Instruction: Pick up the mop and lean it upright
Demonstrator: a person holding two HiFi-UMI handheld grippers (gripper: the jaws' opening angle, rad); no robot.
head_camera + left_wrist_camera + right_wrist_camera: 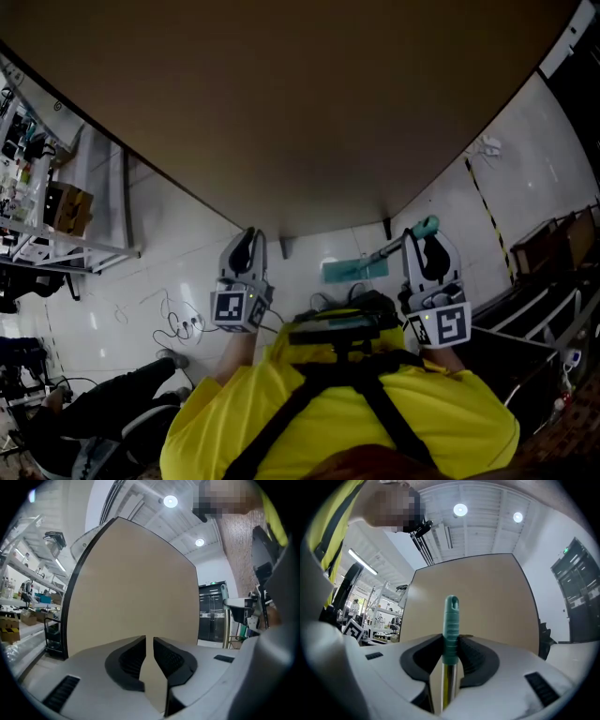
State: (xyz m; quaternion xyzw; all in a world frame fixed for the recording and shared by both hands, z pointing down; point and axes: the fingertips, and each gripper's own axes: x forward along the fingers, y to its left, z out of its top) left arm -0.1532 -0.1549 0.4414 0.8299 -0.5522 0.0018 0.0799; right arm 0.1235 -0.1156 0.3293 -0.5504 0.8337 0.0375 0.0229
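The mop has a teal head [354, 270] resting on the white tiled floor, and a metal shaft that rises to a teal ribbed grip [425, 226]. My right gripper [429, 246] is shut on that handle just below its end. In the right gripper view the grip [451, 620] stands upright between the pads, its tip poking out past my right gripper [451, 641], with the shiny shaft [449, 686] below. My left gripper [249, 236] hovers to the left of the mop, apart from it. In the left gripper view my left gripper [149, 640] is shut with nothing between its jaws.
A large tan panel [281, 94] stands ahead and fills the top of the head view. Shelving with boxes [58, 208] is at the left. Loose cables [178, 324] lie on the floor. Crates and a rack [553, 242] sit at the right, past a yellow-black tape line [487, 208].
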